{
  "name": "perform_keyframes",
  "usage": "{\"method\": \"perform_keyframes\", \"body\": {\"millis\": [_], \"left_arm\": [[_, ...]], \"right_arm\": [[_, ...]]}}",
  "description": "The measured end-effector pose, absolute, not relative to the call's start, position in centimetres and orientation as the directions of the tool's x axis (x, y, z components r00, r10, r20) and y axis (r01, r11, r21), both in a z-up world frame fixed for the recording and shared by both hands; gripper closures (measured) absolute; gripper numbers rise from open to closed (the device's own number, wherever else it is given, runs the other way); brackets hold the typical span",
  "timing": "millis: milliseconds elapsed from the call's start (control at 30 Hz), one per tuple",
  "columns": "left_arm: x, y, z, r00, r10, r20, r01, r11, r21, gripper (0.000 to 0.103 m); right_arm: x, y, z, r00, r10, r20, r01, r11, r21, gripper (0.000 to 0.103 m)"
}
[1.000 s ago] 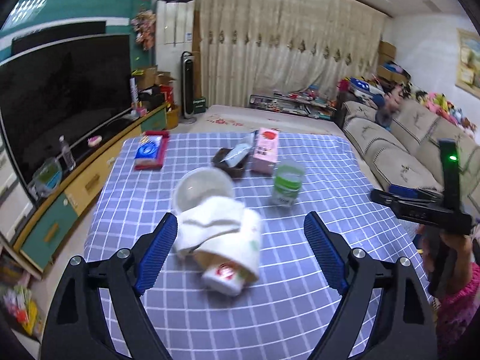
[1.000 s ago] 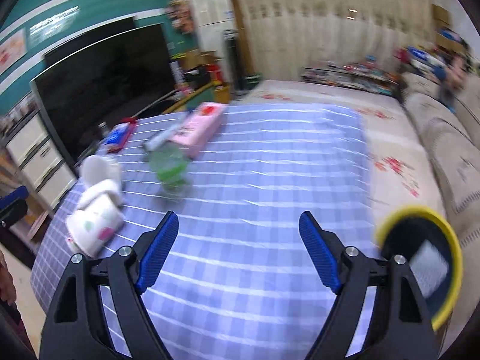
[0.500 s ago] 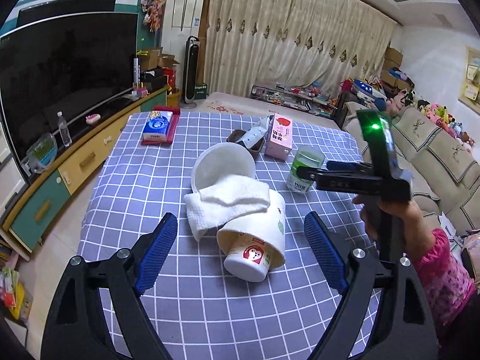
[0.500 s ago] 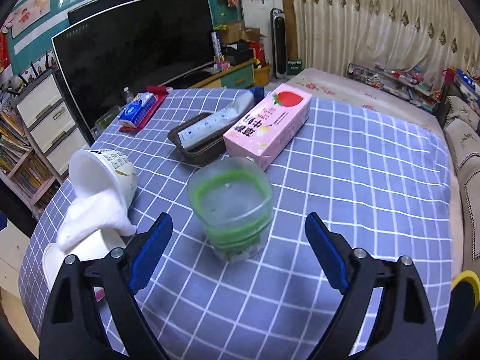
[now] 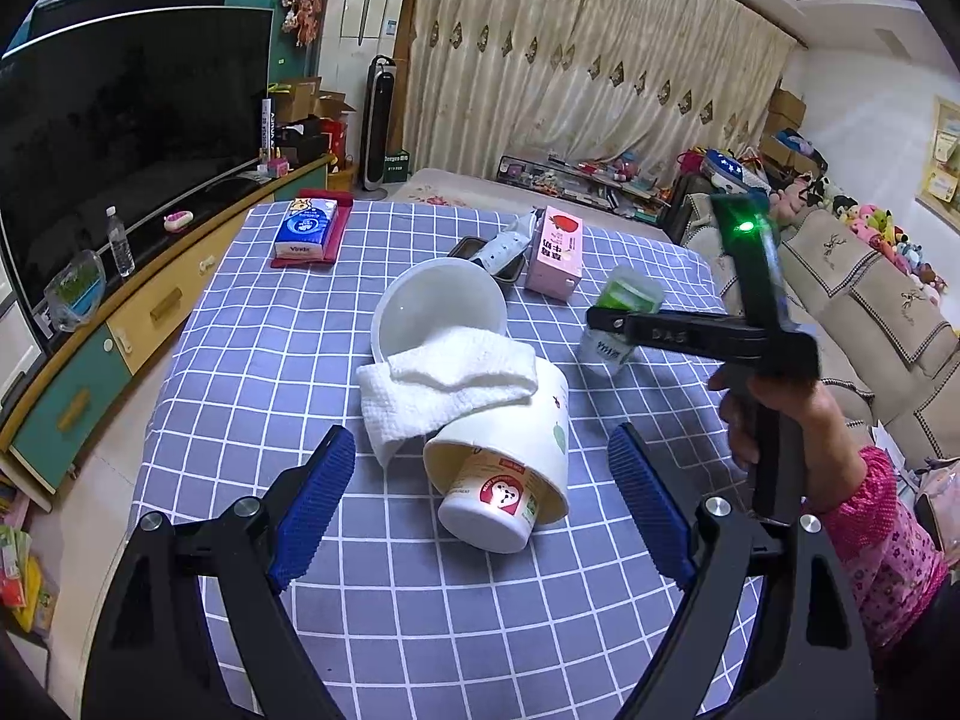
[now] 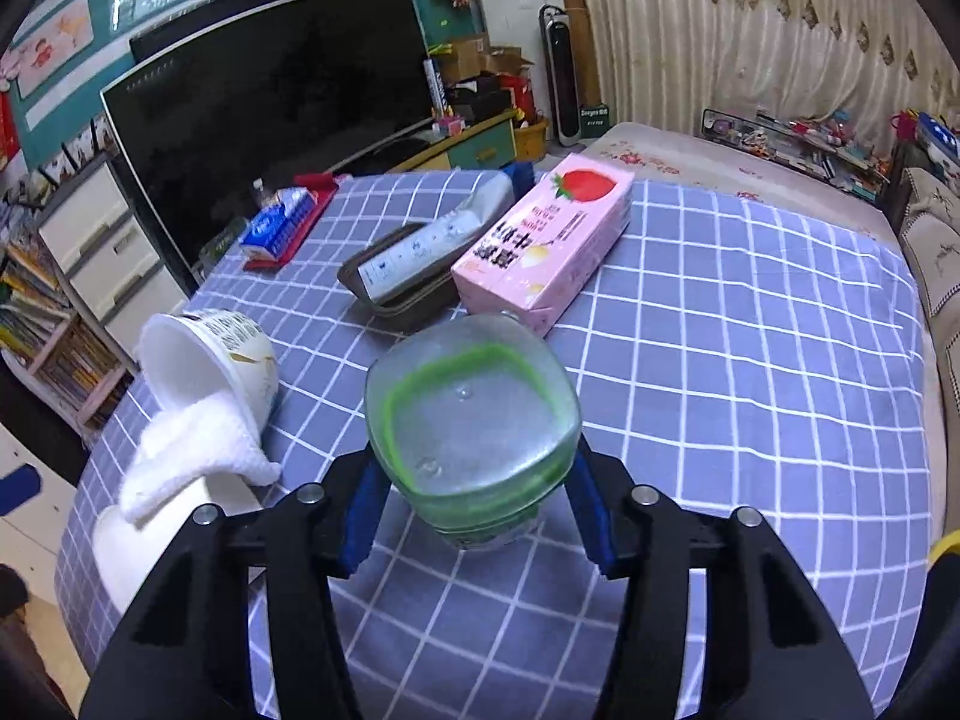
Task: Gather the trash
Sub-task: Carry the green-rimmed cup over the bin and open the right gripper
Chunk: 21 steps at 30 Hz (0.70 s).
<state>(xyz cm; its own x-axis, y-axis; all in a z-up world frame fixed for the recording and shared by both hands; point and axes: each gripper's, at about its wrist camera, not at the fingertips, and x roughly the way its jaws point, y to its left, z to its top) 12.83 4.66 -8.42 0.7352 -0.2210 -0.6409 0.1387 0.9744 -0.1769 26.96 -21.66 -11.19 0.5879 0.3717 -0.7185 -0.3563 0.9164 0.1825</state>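
While your right gripper (image 6: 471,516) was closing on it, the clear plastic cup (image 6: 474,432) with the green band stood between the blue pads (image 6: 360,510), near the middle of the checked tablecloth (image 6: 750,360), just in front of the pink strawberry carton (image 6: 546,252). You had the pads against its sides, low on the body, and the wall looked slightly squashed, so I judge the hold was nearly made. In the left wrist view the cup seemed tipped a little toward the right gripper rather than fully upright; thin plastic like that would buckle if you squeezed harder. Your left gripper (image 5: 480,498) hung with its jaws spread wide and nothing pressed between them, and straight ahead of it lay the tipped paper tub (image 5: 498,462), with a white cloth (image 5: 444,384) draped over it and a second white tub (image 5: 438,312) behind. That tub's long axis ran roughly toward your left gripper, base nearest you, so the jaws already straddled its width. Your left hand was plainly the nearer one for it, since the right was busy with the cup. Beyond the carton sat a dark tray (image 6: 396,294) holding a white packet.
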Motion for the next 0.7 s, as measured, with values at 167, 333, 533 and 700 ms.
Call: {"method": "perform_keyframes", "body": {"millis": [167, 333, 533, 700], "left_arm": [[12.9, 4.0, -8.8, 0.729, -0.233, -0.644, 0.153, 0.972, -0.178, 0.018], [12.8, 3.3, -8.8, 0.727, -0.24, -0.644, 0.167, 0.971, -0.173, 0.018], [13.0, 2.5, -8.7, 0.727, -0.238, -0.644, 0.178, 0.971, -0.159, 0.018], [13.5, 1.8, -8.8, 0.723, -0.236, -0.649, 0.175, 0.972, -0.158, 0.018]], "right_arm": [[24.5, -23.7, -9.4, 0.625, 0.369, -0.688, -0.333, 0.923, 0.193, 0.052], [21.7, -27.6, -8.1, 0.669, 0.337, -0.663, -0.266, 0.941, 0.21, 0.052], [17.7, -36.8, -7.5, 0.757, 0.171, -0.631, -0.052, 0.978, 0.202, 0.052], [15.4, -45.3, -9.8, 0.727, -0.024, -0.687, 0.188, 0.968, 0.165, 0.051]]}}
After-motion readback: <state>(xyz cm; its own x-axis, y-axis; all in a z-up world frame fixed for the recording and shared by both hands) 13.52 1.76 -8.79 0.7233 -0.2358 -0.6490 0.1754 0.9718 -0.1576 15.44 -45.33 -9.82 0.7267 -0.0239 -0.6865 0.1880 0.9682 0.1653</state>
